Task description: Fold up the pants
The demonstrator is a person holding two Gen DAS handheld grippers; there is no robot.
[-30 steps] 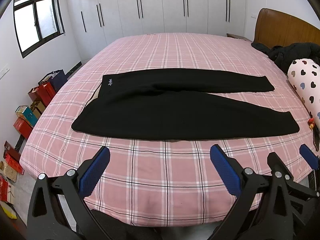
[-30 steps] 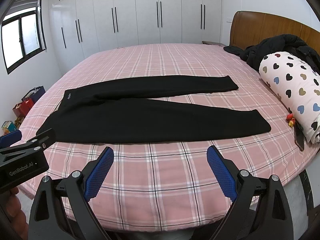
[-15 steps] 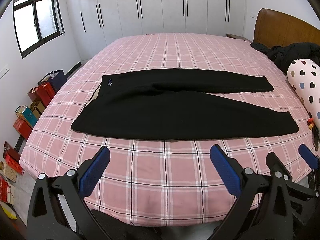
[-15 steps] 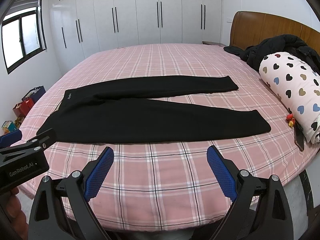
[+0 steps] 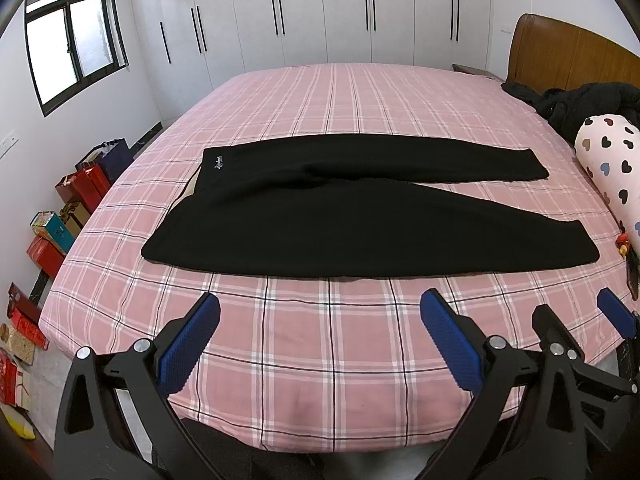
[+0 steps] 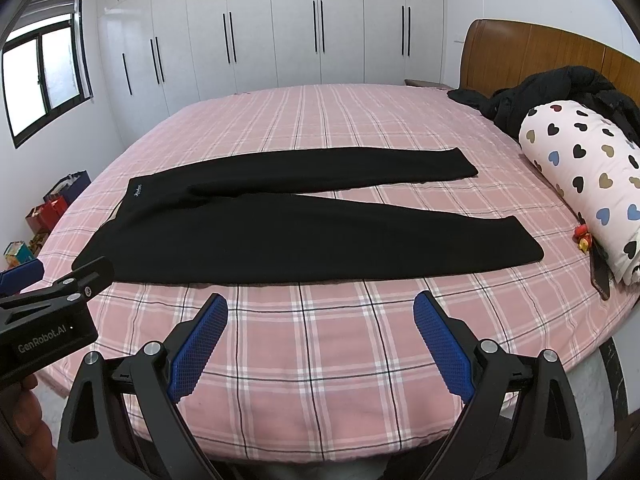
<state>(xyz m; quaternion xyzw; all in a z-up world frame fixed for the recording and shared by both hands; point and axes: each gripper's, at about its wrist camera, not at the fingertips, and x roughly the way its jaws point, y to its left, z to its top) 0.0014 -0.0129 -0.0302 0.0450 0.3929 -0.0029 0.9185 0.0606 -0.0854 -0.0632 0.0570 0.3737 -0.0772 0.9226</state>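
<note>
Black pants (image 5: 320,216) lie flat and unfolded on the pink plaid bed (image 5: 320,344), waistband toward 9 o'clock, both legs running toward 3 o'clock. Legs spread in a narrow V: far leg (image 6: 360,168) at about 1 o'clock from the crotch, near leg (image 6: 360,240) toward 3 o'clock; a wedge of pink sheet shows between the cuffs. Small white logo (image 5: 218,163) on the waistband corner, at 10 o'clock of the garment.

Left gripper (image 5: 320,340): jaws spread wide, blue pads (image 5: 188,344) well apart, nothing between them; it hovers over the near bed edge at 6 o'clock of the pants, apart from the fabric.

Right gripper (image 6: 320,340): jaws likewise spread wide, blue pads (image 6: 440,344) holding nothing, over the near bed edge, clear of the fabric. In the right wrist view the left unit's black body shows at 9 o'clock.

Surroundings: heart-print bolster (image 6: 580,184) at 3 o'clock on the bed, dark jacket (image 6: 560,92) behind it against the wooden headboard (image 6: 520,52). Small red-yellow toy (image 6: 582,237) just beside the bolster. White wardrobe (image 5: 320,12) at 12 o'clock, window (image 5: 72,40) at 10 o'clock, gift boxes and bags (image 5: 72,208) on the floor at 9 o'clock
</note>
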